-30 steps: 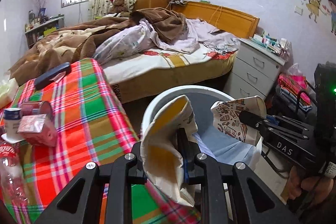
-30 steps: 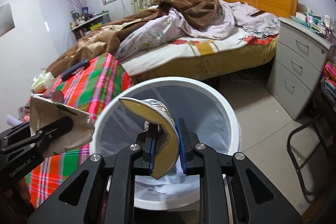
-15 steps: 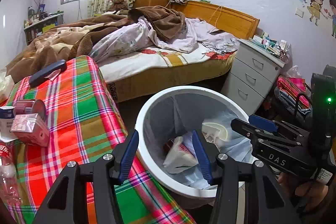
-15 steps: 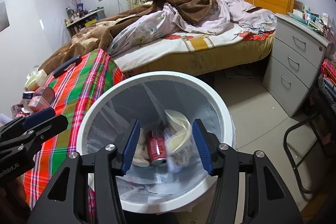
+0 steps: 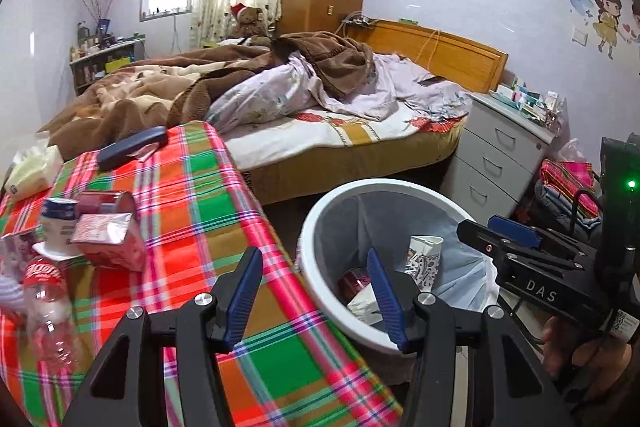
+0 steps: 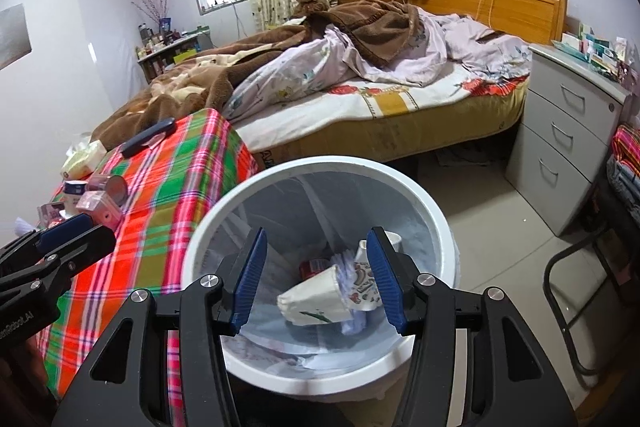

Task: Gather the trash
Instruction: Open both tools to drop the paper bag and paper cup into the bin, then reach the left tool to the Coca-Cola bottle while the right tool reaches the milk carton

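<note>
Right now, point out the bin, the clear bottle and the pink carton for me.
bin (image 6: 420,187): right wrist view, on its white far rim.
clear bottle (image 5: 48,307): left wrist view, on its transparent body below the red label.
pink carton (image 5: 106,241): left wrist view, on its front face.

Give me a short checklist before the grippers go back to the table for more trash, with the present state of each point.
1. Left gripper open, holding nothing: ok.
2. Right gripper open, holding nothing: ok.
3. Paper cups inside the trash bin: ok.
4. Trash left on the plaid table: yes, plastic bottle, pink carton, can.
5. Whether the blue-labelled container and tissue pack are trash: cannot tell.
</note>
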Motion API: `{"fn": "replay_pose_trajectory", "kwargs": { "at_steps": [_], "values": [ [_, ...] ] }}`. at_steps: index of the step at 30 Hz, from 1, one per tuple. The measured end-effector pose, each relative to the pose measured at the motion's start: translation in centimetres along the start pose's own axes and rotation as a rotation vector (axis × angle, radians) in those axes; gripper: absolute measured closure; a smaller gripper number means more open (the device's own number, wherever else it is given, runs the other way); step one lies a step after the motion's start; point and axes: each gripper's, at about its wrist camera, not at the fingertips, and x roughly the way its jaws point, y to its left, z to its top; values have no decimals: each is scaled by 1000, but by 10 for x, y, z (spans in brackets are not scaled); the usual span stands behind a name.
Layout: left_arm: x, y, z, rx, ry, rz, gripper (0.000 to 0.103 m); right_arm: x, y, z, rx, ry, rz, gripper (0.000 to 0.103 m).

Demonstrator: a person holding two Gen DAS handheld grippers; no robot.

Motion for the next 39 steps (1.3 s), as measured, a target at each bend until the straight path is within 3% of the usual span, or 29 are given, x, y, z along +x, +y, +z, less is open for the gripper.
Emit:
{"fn": "replay_pose_trajectory", "kwargs": {
  "at_steps": [20,39],
  "values": [
    [-74,64,-23,-91,-87,134,49,-20,60,0,-100,-65,109,49],
    [-108,157,-57,-255,-77,302,49,2,138,4,-273,-46,273,49]
  ]
}}
